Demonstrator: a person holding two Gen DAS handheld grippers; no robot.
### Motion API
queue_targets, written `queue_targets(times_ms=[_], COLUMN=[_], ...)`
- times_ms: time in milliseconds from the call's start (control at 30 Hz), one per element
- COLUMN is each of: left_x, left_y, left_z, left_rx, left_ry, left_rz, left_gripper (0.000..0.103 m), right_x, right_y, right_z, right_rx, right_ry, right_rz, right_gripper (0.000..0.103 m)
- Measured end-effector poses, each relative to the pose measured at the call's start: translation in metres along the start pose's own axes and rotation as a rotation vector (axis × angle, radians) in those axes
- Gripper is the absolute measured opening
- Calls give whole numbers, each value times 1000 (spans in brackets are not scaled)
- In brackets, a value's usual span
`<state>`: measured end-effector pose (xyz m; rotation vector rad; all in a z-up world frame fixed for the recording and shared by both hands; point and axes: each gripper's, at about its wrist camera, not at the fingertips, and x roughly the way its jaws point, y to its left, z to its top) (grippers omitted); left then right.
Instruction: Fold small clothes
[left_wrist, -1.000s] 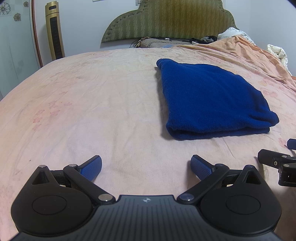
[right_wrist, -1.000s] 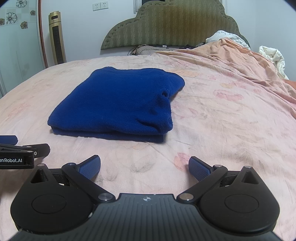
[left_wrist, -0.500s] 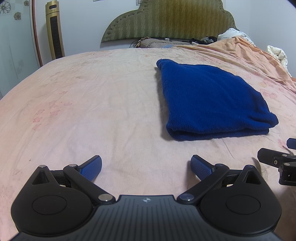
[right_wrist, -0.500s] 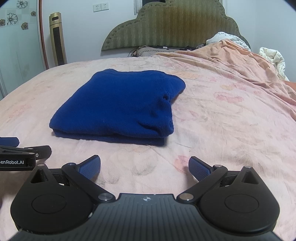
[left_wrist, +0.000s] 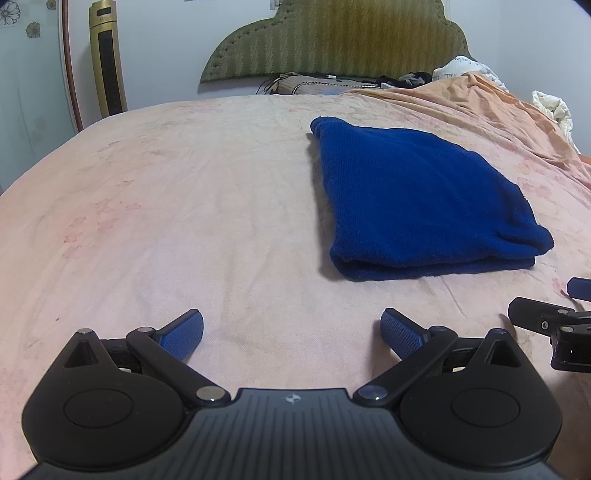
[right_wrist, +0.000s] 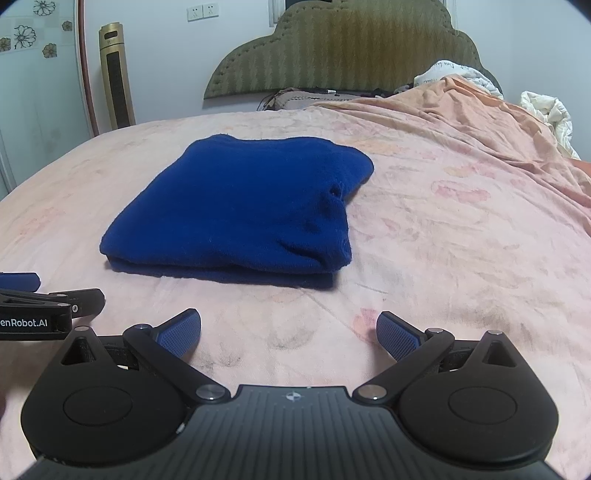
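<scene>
I see a pink floral bed sheet (left_wrist: 184, 221) spread wide, a green padded headboard (right_wrist: 343, 51) against the far wall, and a gold tower fan (left_wrist: 108, 59) far left. The right edge cuts off my right hand-held gripper (right_wrist: 288, 334) in the left view. Both it and my left hand-held gripper (left_wrist: 291, 334) are released, empty. The fuzzy blue sweater (right_wrist: 243, 210) lies folded, square, just beyond them.

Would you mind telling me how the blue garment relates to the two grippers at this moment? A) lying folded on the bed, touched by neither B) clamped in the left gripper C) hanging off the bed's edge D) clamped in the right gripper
A: the blue garment lies folded on the bed, ahead of the open left gripper and open right gripper, apart from both.
</scene>
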<state>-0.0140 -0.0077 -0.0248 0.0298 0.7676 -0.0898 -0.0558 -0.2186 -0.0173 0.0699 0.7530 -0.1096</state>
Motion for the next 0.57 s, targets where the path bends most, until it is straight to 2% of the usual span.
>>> queue_targets(times_ms=[367,567], left_x=[-1,-1], left_y=[0,0], left_z=[0,1], left_rx=[11,35], left_ry=[-7,-22], left_rz=[-8,-33], left_gripper=[103,103], right_x=[2,3], right_y=[1,0], right_z=[0,2], right_rx=[-3,-4], right_ry=[3,-6], right_rz=[3,38], right_gripper=[103,102])
